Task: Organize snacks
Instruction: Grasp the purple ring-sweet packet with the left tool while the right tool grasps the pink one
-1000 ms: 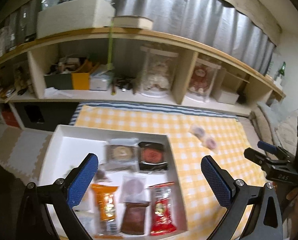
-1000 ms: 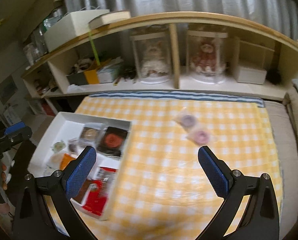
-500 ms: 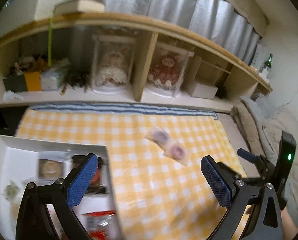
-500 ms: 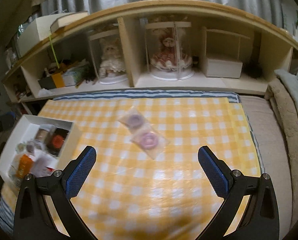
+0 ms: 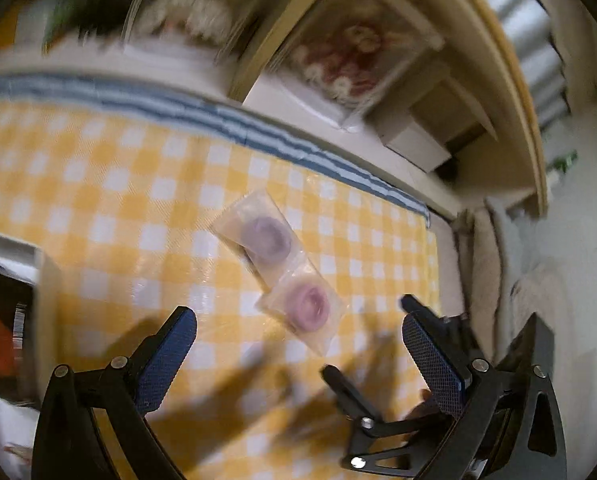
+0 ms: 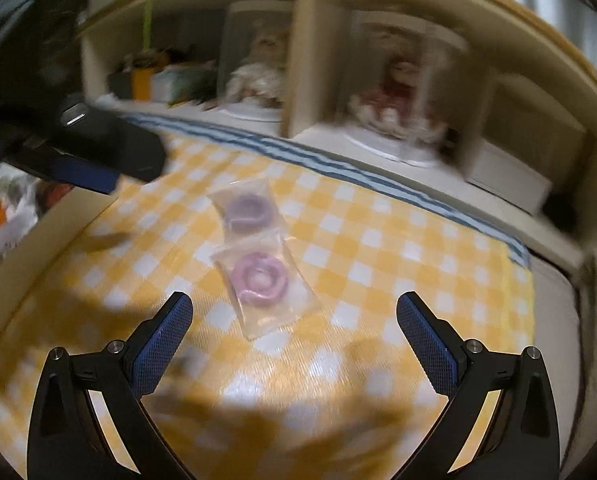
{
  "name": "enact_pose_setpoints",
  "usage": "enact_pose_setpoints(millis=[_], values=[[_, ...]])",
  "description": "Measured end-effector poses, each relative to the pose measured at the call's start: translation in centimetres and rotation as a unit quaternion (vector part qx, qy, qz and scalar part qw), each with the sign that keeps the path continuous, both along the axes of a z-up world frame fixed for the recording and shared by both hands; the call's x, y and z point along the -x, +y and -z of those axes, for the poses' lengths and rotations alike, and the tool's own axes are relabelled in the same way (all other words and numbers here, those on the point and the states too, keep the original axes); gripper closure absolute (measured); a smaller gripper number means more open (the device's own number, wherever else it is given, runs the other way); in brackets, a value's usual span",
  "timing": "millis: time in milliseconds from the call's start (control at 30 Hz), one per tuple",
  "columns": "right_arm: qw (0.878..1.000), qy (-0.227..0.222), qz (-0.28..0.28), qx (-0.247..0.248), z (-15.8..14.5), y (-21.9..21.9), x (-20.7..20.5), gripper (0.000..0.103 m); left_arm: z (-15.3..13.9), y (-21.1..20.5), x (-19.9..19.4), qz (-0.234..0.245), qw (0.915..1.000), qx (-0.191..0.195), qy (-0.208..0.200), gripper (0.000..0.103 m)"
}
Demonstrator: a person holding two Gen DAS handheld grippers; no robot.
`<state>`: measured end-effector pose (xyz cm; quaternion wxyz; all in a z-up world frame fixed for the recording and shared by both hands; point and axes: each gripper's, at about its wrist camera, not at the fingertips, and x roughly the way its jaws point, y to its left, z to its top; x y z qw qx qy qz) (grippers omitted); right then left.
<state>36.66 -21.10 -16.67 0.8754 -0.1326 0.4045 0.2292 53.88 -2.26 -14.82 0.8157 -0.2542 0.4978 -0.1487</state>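
Observation:
Two clear-wrapped ring snacks lie touching on the yellow checked cloth: a pink one (image 5: pixel 308 305) (image 6: pixel 259 277) nearer me and a purple one (image 5: pixel 267 234) (image 6: pixel 247 208) beyond it. My left gripper (image 5: pixel 298 354) is open and empty, just short of the pink snack. My right gripper (image 6: pixel 294 340) is open and empty, also close in front of the pink snack. The right gripper's fingers (image 5: pixel 350 394) show low in the left wrist view. The left gripper's body (image 6: pixel 98 148) shows at the left of the right wrist view. The white snack box (image 5: pixel 46 300) (image 6: pixel 30 256) stands at the left with wrapped snacks inside.
A wooden shelf unit (image 6: pixel 298 52) runs along the far edge of the cloth, holding two dolls in clear cases (image 6: pixel 398 96) and small boxes. A beige cushion or bedding (image 5: pixel 538 280) lies to the right of the cloth. Both views are motion-blurred.
Both grippers have swung right, away from the box, and dropped close to the two ring snacks. Both stay open and empty.

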Motion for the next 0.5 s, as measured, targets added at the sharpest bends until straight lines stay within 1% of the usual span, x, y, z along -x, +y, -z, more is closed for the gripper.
enact_pose_setpoints(millis=[33,67,100,133,267,333,400,467,500], values=[[1.0,0.007,-0.003,-0.003,0.3,0.1,-0.4,0.005,0.6,0.0,-0.8,-0.001,0.9999,0.009,0.009,0.002],[1.0,0.014,-0.01,-0.01,0.5,0.1,-1.0,0.009,1.2,-0.1,-1.7,-0.002,0.9998,0.015,0.016,0.005],[1.0,0.016,-0.016,-0.014,0.7,0.2,-1.3,0.021,1.6,-0.1,-2.1,-0.004,0.9997,0.018,0.018,0.008],[0.999,0.019,-0.024,-0.019,0.8,0.3,-1.7,0.027,2.1,-0.3,-2.7,-0.006,0.9995,0.023,0.021,0.009],[0.997,0.035,-0.049,-0.038,1.6,0.8,-2.8,0.028,3.7,-1.2,-4.9,-0.012,0.9982,0.047,0.036,0.014],[0.997,0.041,-0.054,-0.048,2.0,0.8,-3.0,0.028,4.2,-1.8,-5.0,-0.012,0.9979,0.049,0.04,0.015],[0.996,0.05,-0.056,-0.057,2.6,0.8,-2.9,0.028,4.8,-2.5,-6.1,-0.016,0.9984,0.039,0.037,0.016],[0.995,0.056,-0.062,-0.052,3.2,0.9,-2.4,0.031,5.0,-3.0,-6.7,-0.017,0.9989,0.029,0.033,0.016],[0.996,0.055,-0.063,-0.042,3.6,0.9,-1.8,0.036,5.2,-3.6,-7.2,-0.016,0.9992,0.021,0.031,0.017]])
